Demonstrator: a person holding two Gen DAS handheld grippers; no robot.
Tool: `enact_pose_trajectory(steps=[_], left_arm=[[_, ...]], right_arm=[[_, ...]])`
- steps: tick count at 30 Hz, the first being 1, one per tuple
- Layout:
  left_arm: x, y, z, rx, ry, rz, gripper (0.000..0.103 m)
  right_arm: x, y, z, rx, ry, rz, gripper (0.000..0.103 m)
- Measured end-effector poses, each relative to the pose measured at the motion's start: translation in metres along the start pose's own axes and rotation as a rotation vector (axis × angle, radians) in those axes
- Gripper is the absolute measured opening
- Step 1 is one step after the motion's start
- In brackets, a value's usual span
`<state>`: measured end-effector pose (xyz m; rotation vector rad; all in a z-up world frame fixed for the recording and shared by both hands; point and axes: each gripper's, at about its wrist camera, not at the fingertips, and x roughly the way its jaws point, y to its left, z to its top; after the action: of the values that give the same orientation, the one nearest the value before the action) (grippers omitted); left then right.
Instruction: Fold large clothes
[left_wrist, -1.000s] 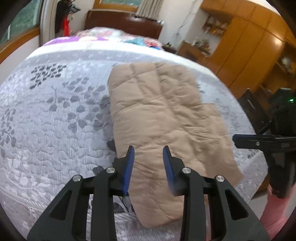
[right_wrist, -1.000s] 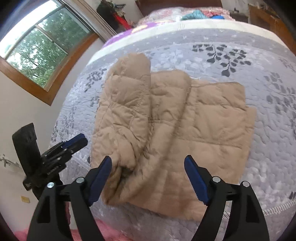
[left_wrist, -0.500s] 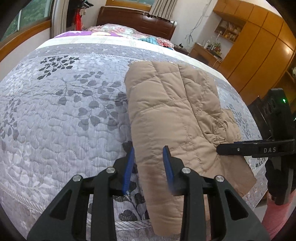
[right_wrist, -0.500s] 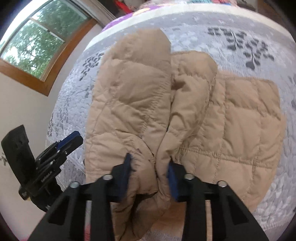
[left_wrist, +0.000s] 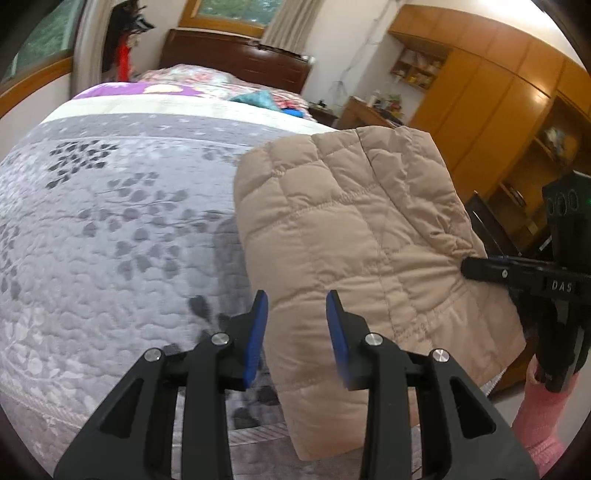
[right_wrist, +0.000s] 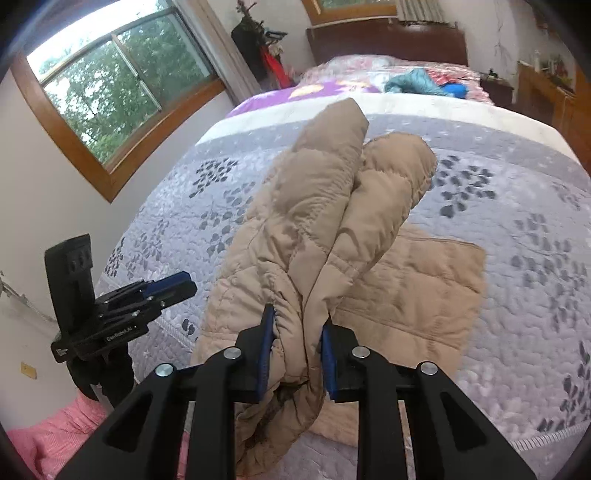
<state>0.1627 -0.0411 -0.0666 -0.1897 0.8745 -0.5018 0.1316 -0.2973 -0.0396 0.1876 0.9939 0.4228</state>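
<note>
A tan quilted jacket (left_wrist: 343, 236) lies on the grey patterned bedspread (left_wrist: 110, 229), part of it lifted. My right gripper (right_wrist: 297, 343) is shut on a bunched fold of the jacket (right_wrist: 332, 206) and holds it raised above the flat lower layer (right_wrist: 417, 291). The right gripper also shows at the right of the left wrist view (left_wrist: 476, 267), gripping the jacket's edge. My left gripper (left_wrist: 297, 314) is partly open, its blue pads either side of the jacket's near corner, with a gap showing. It also appears at the left of the right wrist view (right_wrist: 173, 286), beside the bed's edge.
The bed's near edge (left_wrist: 147, 435) runs just in front of the left gripper. Pillows and blue clothing (right_wrist: 421, 83) lie at the head of the bed. A wooden wardrobe (left_wrist: 491, 99) stands on the right, a window (right_wrist: 107, 85) on the left wall.
My right gripper closed on the jacket's folded part and lifted it up off the bed. The left gripper moved nearer the jacket's near corner and stayed partly open.
</note>
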Motion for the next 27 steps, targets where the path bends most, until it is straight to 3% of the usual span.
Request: enact_pose_trajectory(steps=[8,16,22,27], left_arm=[[0.037,-0.03,-0.009,0.042,0.073,-0.052,0.033],[0.062,-0.03,-0.018,0.045,0.116,-0.055,0.036],[0.071,-0.037,-0.024,0.077,0.126,-0.023,0.039],[0.076,-0.038,-0.028,0.083,0.129,-0.011,0.04]], right_arm=[[-0.01,-0.055,-0.029,0.11,-0.006,-0.03,0.023],[0.036,-0.111,-0.061,0.241,0.074,0.0,0.024],[0.054,-0.129,-0.082,0.295,0.064,0.049,0.026],[0.058,-0.131,-0.093,0.282,0.062,0.032,0.027]])
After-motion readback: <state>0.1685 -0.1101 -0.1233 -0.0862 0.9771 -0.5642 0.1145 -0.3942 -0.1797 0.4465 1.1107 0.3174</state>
